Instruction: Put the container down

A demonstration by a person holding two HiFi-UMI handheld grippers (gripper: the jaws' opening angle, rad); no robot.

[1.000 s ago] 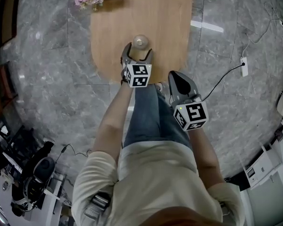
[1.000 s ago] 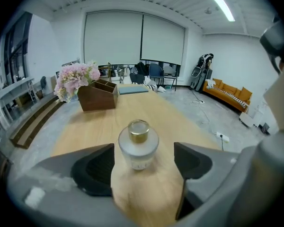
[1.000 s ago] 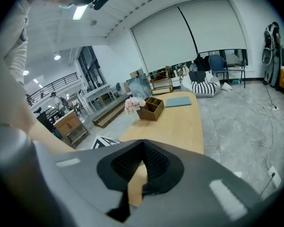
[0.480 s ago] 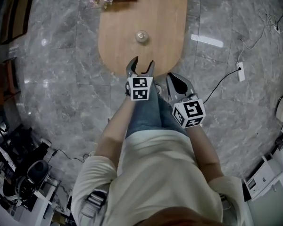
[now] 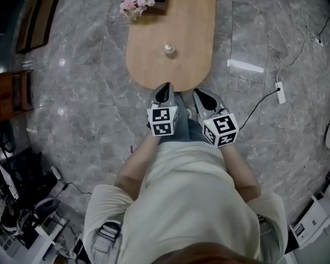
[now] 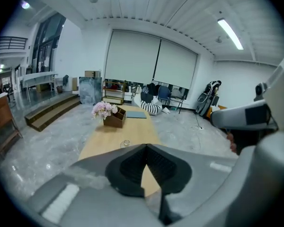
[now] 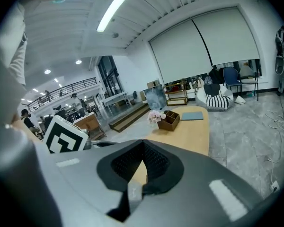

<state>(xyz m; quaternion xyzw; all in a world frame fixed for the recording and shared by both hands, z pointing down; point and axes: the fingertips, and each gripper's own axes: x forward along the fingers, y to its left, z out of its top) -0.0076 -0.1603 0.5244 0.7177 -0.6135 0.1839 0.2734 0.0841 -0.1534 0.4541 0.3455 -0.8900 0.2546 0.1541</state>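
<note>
Glass container (image 5: 169,49) stands upright on the oval wooden table (image 5: 148,65), about on its long centre line, nearer the person's end than the pink flowers (image 5: 133,4). Neither tool touches it.

Left gripper (image 5: 164,88): jaws have just been closing, now pressed together, nothing between them. Right gripper (image 5: 202,95): jaws together, likewise empty.

Both sit at the table's near end, well apart from the container. It lies straight ahead of the left gripper, the nearer one.

Judgement: put-down looks done
</note>
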